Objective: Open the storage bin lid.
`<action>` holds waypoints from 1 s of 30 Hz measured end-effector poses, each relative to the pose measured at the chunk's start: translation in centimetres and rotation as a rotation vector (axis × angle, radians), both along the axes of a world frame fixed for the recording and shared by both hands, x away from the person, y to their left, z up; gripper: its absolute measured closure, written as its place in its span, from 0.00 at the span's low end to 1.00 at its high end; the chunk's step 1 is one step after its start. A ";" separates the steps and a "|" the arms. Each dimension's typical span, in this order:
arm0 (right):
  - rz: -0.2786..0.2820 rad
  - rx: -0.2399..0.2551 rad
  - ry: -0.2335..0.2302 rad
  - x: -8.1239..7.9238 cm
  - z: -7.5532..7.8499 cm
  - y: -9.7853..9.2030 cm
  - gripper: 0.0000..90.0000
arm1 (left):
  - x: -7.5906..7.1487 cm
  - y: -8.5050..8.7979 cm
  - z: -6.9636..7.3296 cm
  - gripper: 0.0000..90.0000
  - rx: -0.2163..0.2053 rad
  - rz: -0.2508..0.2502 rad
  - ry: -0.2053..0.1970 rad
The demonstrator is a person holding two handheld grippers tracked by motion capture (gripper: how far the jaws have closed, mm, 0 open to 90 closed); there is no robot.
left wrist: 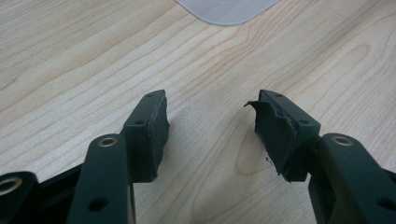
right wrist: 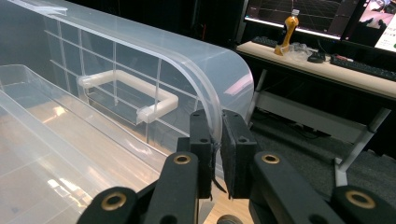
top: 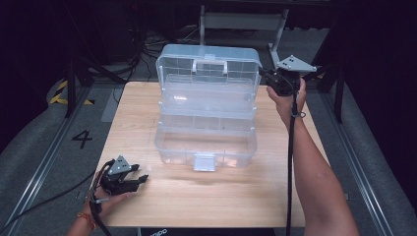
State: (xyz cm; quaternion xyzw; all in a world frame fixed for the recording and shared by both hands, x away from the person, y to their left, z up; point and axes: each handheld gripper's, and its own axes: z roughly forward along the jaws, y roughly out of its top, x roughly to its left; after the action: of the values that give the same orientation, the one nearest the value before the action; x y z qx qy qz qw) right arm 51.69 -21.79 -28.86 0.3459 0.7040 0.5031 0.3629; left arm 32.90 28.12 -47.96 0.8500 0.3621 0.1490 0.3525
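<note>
1. One clear plastic toolbox (top: 206, 118) sits in the middle of the wooden table (top: 147, 123), flipped wide open, its lid (top: 209, 61) standing upright at the far side.

2. The right gripper (top: 269, 77) is up at the lid's far right corner, and its jaws are clamped tight on the lid's thin rim. In the right gripper view the right gripper (right wrist: 217, 140) has that curved clear edge pinched squarely between the two black pads, with the lid (right wrist: 154, 60) sweeping away up and to the left.

3. On that lid is one white carry handle (right wrist: 126, 91), which sits left of the pinched rim in the right gripper view, well clear of the jaws.

4. Down at the near left corner of the table, the left gripper (top: 140, 179) rests low in the person's hand, well apart from the box, pointing towards it.

5. In the left gripper view the left gripper (left wrist: 212, 126) has its jaws parted to a middling width with nothing between them but bare wood grain. One pad (left wrist: 275, 135) looks torn and ragged at its edge.

6. One pale latch (top: 204, 162) hangs at the box's near front wall; its rounded edge (left wrist: 226, 9) shows ahead of the open left jaws, not touched.

7. The count: one box, one lid, one handle, one latch, two grippers, and stepped trays (top: 206, 101) inside the box, at least two tiers visible.
</note>
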 end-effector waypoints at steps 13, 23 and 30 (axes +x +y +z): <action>-0.012 0.008 0.033 1.6 0.2 0.1 0.93 | 0.2 -0.1 -0.1 0.47 -0.010 -0.003 -0.004; -0.038 0.002 0.049 2.9 0.1 0.4 0.93 | 0.2 -0.1 -0.1 0.47 -0.007 -0.003 -0.007; -0.039 0.021 0.068 3.7 -0.1 0.3 0.93 | 0.2 -0.1 -0.1 0.47 0.000 -0.005 -0.010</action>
State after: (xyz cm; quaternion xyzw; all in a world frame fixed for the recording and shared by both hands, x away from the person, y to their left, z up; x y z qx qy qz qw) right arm 55.44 -21.44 -28.91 0.3804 0.7035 0.4914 0.3450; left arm 33.07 28.06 -48.03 0.8501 0.3579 0.1525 0.3549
